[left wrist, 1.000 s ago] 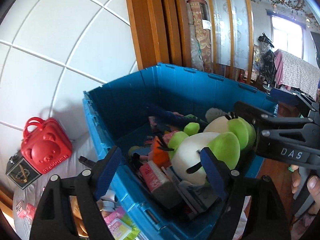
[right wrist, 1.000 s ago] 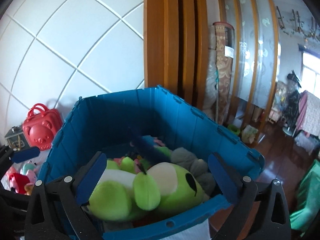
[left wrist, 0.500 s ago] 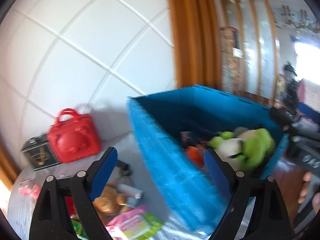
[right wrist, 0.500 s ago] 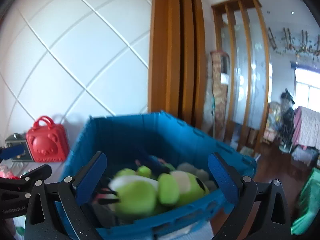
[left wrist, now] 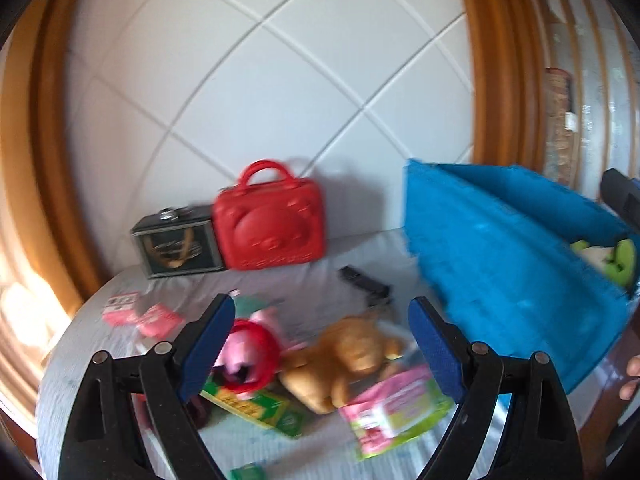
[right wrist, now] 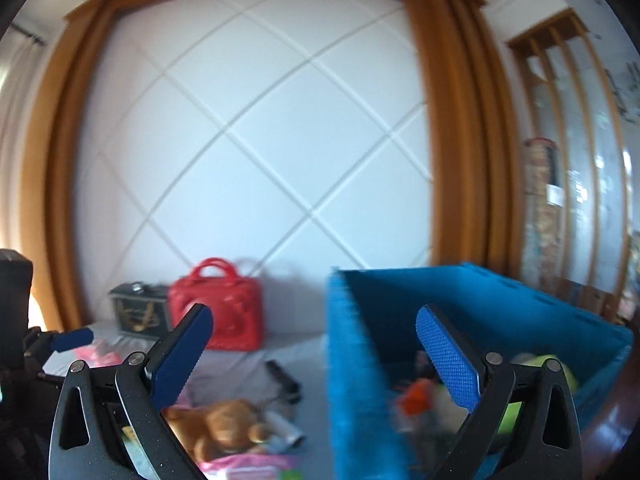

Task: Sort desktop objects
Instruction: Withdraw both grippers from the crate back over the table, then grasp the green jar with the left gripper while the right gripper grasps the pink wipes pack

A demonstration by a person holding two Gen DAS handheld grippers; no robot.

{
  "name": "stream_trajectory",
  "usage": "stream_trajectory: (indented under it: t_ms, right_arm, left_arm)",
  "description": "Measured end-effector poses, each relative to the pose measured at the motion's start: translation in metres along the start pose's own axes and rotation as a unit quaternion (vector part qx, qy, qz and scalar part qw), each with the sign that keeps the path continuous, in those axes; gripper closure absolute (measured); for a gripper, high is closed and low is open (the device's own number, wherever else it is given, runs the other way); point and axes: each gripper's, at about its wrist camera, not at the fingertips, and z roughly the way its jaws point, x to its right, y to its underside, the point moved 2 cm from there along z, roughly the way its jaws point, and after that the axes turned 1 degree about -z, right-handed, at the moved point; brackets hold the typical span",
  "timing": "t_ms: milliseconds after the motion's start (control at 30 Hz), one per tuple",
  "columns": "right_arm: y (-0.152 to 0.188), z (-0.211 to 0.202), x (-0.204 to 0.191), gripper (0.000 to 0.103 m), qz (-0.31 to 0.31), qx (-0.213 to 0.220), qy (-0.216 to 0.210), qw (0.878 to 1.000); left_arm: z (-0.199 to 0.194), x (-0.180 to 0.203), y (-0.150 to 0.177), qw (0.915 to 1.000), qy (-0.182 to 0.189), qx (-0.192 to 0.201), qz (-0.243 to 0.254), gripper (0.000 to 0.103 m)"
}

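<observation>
Loosely scattered toys are lying on the table (left wrist: 100,360), a brown bear (left wrist: 344,356) nearest, beside the blue bin (left wrist: 500,272) where they likely belong. Both claws, left gripper (left wrist: 320,344) and right gripper (right wrist: 316,356), are hanging apart and empty, seemingly seeking another pick.

Left claw (left wrist: 320,344) and right claw (right wrist: 316,356) both gape empty, seemingly level.

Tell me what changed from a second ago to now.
Both views swung left, away from the blue bin toward the loose toys. The left gripper, which hung over the green plush in the bin, now frames the brown bear on the table. The right gripper now straddles the bin's left wall. Both jaws stayed open and empty; the red bag and the plush kept their places.
</observation>
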Motion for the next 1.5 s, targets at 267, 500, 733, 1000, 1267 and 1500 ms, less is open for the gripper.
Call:
stream_trajectory:
  t_ms: [267, 500, 733, 1000, 1267, 1500]
  right_arm:
    - [0.066, 0.053, -0.073, 0.000, -0.028, -0.117, -0.072, 0.990]
    - [0.167, 0.091, -0.088, 0.000, -0.009, -0.274, -0.097, 0.957]
    - [0.227, 0.094, -0.084, 0.000, -0.005, -0.354, -0.090, 0.931]
    - [0.269, 0.106, -0.059, 0.000, 0.002, -0.416, -0.063, 0.907]
    - [0.285, 0.137, -0.032, 0.000, 0.008, -0.431, -0.051, 0.901]
    - [0.301, 0.170, -0.042, 0.000, 0.042, -0.456, -0.127, 0.880]
  left_arm:
    - [0.040, -0.092, 0.082, 0.9877, -0.064, -0.141, -0.023, 0.014]
    - [0.071, -0.120, 0.174, 0.9618, -0.065, -0.256, -0.072, 0.014]
    - [0.091, -0.114, 0.219, 0.9431, -0.051, -0.310, -0.109, 0.014]
    - [0.120, -0.105, 0.245, 0.9225, -0.075, -0.357, -0.127, 0.029]
    - [0.123, -0.110, 0.255, 0.9205, -0.087, -0.363, -0.116, 0.059]
    - [0.116, -0.125, 0.249, 0.9213, -0.103, -0.358, -0.112, 0.059]
